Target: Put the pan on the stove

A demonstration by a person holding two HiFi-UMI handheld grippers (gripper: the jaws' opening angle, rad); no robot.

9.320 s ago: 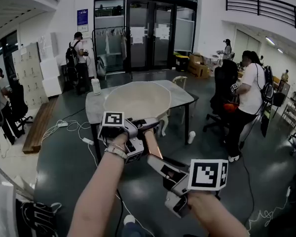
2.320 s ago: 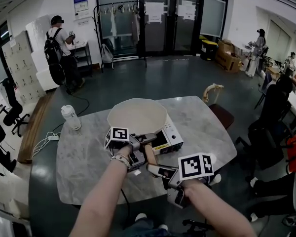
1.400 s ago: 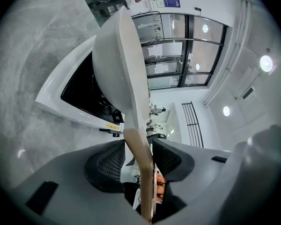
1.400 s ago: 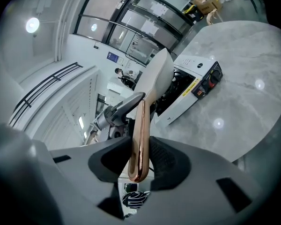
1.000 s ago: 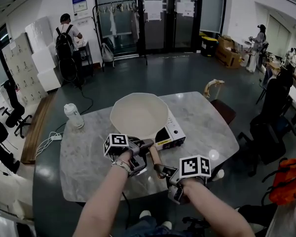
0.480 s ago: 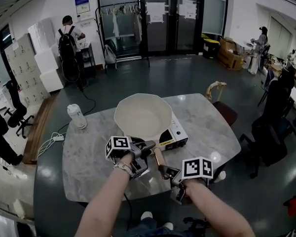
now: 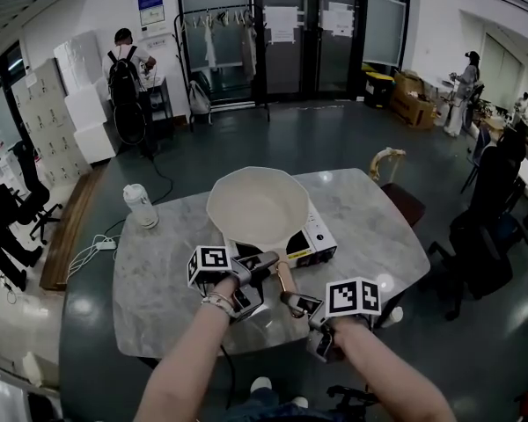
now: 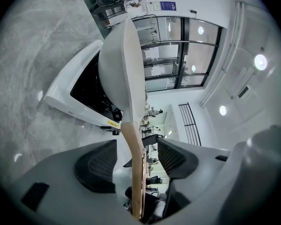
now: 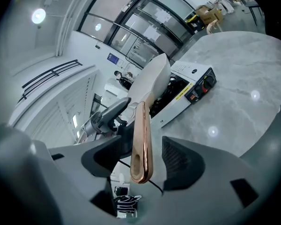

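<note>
The cream pan [image 7: 256,205] rests on the white tabletop stove [image 7: 315,241] on the marble table [image 7: 158,271]. Its wooden, copper-tipped handle [image 7: 284,280] points toward me. My left gripper [image 7: 257,266] straddles the handle near the pan; in the left gripper view the pan [image 8: 124,69] sits over the stove [image 8: 79,102], and the left gripper [image 8: 136,161] is opening, with gaps on both sides of the handle. My right gripper [image 7: 299,304] is at the handle's end; in the right gripper view the right gripper [image 9: 143,156] is opening around the copper tip [image 9: 140,146] without pressing it.
A white bottle [image 7: 139,206] stands at the table's far left. A chair [image 7: 385,160] is at the far right corner. Cables [image 7: 97,246] lie on the floor to the left. A person with a backpack [image 7: 126,77] stands in the background.
The pan, carried across the room by its handle, now sits on the stove. Over the last second the pan and both grippers have hardly moved.
</note>
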